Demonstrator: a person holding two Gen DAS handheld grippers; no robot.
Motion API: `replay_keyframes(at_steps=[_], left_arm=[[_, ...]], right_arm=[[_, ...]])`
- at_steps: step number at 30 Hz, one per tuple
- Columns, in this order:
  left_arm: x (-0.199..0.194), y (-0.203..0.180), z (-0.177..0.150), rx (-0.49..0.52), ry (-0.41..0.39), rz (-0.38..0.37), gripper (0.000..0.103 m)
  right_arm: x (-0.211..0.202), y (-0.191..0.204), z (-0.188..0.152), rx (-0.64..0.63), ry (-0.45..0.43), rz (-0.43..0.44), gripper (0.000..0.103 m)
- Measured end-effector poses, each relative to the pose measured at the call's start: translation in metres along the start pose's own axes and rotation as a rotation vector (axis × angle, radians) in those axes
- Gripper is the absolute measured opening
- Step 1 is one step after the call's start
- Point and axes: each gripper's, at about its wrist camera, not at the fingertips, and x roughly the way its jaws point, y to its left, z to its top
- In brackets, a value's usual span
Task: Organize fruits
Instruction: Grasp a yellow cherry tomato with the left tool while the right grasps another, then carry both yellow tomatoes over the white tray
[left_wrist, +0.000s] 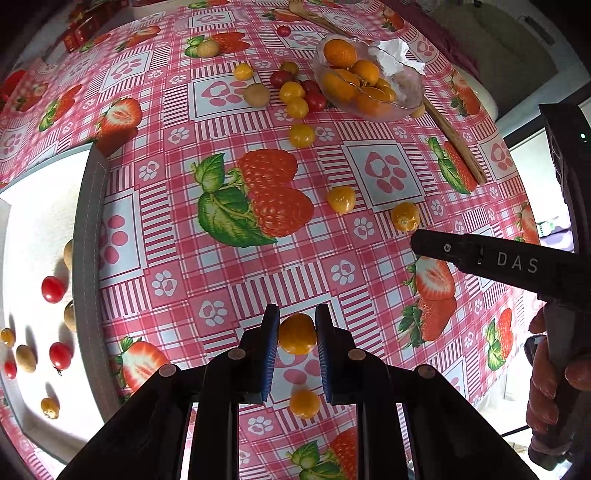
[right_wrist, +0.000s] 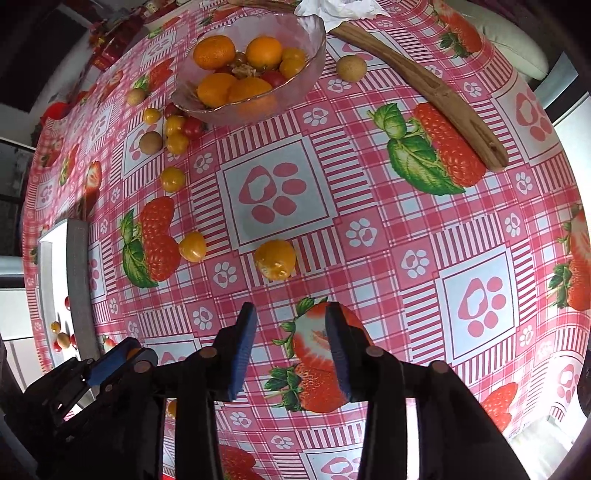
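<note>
The left gripper (left_wrist: 297, 332), pointing steeply down, is clenching a smooth round yellow tomato (left_wrist: 297, 333); the right gripper (right_wrist: 291, 354) is hanging released over the glossy checked tablecloth (right_wrist: 369, 236).

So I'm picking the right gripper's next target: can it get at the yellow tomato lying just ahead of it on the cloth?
Probably yes. The right gripper is open and empty, and the yellow tomato sits alone on bare tablecloth just beyond its fingertips, with nothing between them.

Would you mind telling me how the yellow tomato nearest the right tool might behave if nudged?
The yellow tomato looks round and glossy, so it would probably roll and may slip between pads. Its dented skin suggests softness; squeeze gently.
</note>
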Motion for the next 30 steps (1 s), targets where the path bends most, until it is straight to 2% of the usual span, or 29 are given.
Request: replay_keyframes(at_steps=[2, 6, 10, 12, 16, 30], left_arm=[[0.002, 0.001, 0.002, -0.004, 0.002, 0.0, 0.021], [0.004, 0.004, 0.006, -0.016, 0.002, 0.004, 0.021], [0.004, 0.009, 0.006, -0.021, 0.004, 0.008, 0.021], [0.003, 0.011, 0.006, -0.024, 0.005, 0.01, 0.021], [0.002, 0.015, 0.005, -0.033, 0.005, 0.013, 0.021], [-0.017, 0.039, 0.001, -0.08, -0.032, 0.02, 0.021]], right_arm=[[0.001, 0.0, 0.005, -0.005, -0.015, -0.012, 0.051], [0.008, 0.006, 0.017, -0.024, -0.015, 0.015, 0.051], [0.014, 0.025, 0.022, -0.087, -0.008, 0.023, 0.051], [0.019, 0.033, 0.023, -0.106, 0.003, 0.029, 0.048], [0.026, 0.044, 0.025, -0.127, 0.014, 0.031, 0.028], [0.017, 0.045, 0.016, -0.092, 0.043, 0.048, 0.026]])
